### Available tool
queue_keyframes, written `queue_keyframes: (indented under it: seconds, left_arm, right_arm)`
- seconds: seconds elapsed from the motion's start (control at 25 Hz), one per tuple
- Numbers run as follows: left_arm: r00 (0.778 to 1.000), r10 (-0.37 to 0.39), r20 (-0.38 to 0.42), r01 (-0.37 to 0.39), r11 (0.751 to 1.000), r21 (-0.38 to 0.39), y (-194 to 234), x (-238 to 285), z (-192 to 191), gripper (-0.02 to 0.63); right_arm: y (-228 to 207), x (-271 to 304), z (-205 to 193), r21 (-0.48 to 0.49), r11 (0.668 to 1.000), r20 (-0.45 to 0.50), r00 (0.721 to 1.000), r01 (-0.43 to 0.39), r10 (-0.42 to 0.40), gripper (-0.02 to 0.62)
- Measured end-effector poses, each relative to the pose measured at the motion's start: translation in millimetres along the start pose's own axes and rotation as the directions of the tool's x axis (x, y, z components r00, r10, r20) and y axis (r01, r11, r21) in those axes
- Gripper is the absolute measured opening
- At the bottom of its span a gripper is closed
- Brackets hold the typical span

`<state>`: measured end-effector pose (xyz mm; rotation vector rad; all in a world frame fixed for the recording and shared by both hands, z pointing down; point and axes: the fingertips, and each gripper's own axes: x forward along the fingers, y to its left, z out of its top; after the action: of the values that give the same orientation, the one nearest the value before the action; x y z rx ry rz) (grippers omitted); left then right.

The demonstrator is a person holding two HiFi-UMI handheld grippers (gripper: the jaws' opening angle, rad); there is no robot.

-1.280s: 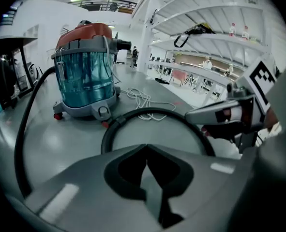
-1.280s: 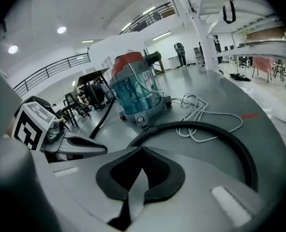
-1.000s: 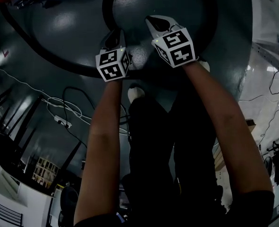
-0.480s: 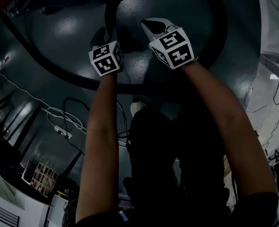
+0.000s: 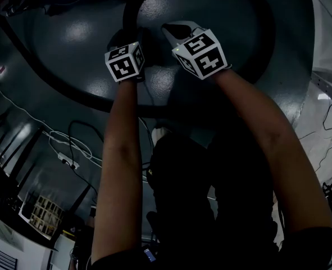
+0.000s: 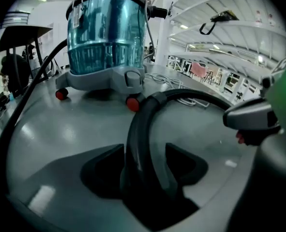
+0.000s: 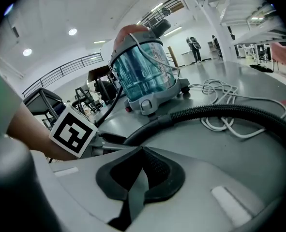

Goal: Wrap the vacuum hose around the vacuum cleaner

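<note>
The black vacuum hose (image 5: 59,86) loops across the dark floor. Its smooth stiff end (image 6: 142,144) runs between the jaws of my left gripper (image 6: 145,164), which have just been opening; the jaws straddle it and a gap shows on the right side. In the head view my left gripper (image 5: 125,37) sits over that hose end. My right gripper (image 5: 174,31) is beside it, shut and empty, its pads (image 7: 155,170) meeting above the floor. The vacuum cleaner (image 6: 106,42) with its clear blue tank stands ahead; the ribbed hose (image 7: 220,112) curves in front of the vacuum cleaner (image 7: 145,71).
A loose white power cord (image 7: 220,93) lies on the floor right of the vacuum. White cables and a power strip (image 5: 64,161) lie near my feet. Black stands and frames (image 7: 46,103) crowd the far left.
Both grippers have sunk toward the floor and moved up the picture. The left one has come down over the hose end and its jaws have spread. The right jaws have stayed shut.
</note>
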<state>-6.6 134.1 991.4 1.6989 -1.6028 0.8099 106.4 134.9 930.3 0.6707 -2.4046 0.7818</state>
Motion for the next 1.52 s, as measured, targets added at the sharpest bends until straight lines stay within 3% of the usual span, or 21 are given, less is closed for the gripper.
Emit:
queue_keyframes:
  seconds: [0.12,0.2,0.48,0.6,0.72,0.96,1.28,1.52]
  left_arm:
    - [0.999,0.008,-0.036,-0.004,0.996,0.089,1,9,-1,0.262]
    - [0.999,0.005,-0.048,0.000,0.995,0.099,2,15,0,0.262]
    - [0.999,-0.005,-0.044,0.008,0.998,0.067,2,17,1,0.258]
    - [0.999,0.033,-0.016,-0.033,0.999,-0.004,4,16,1,0.177]
    - [0.997,0.064,-0.031,-0.066,0.995,-0.072,7,15,0,0.163]
    - [0.993,0.118,-0.015,-0.119,0.991,-0.067,2,-1,7,0.161]
    - [0.989,0.145,-0.036,-0.148,0.984,-0.104,3,-53,16,0.162]
    - [0.987,0.147,-0.069,-0.155,0.980,-0.126,18,-114,30,0.161]
  right_arm:
    - [4,5,2,-0.025,0.999,-0.003,1.000,-0.020,0.020,-0.005]
    - [3,5,1,-0.046,0.999,-0.007,1.000,-0.024,0.024,-0.005]
    - [5,6,-6,-0.073,0.997,-0.026,0.999,-0.038,0.036,-0.005]
    - [4,6,-6,-0.067,0.997,-0.027,0.999,-0.037,0.035,-0.005]
    - [6,4,-8,-0.071,0.997,-0.031,0.999,-0.034,0.032,-0.005]
    - [3,-2,-14,-0.058,0.998,-0.054,0.999,-0.007,0.004,-0.005]
    - [28,-22,4,-0.028,1.000,-0.078,0.997,0.013,-0.015,-0.005]
    - [70,-45,45,-0.031,1.000,-0.088,0.996,0.005,-0.008,-0.005]
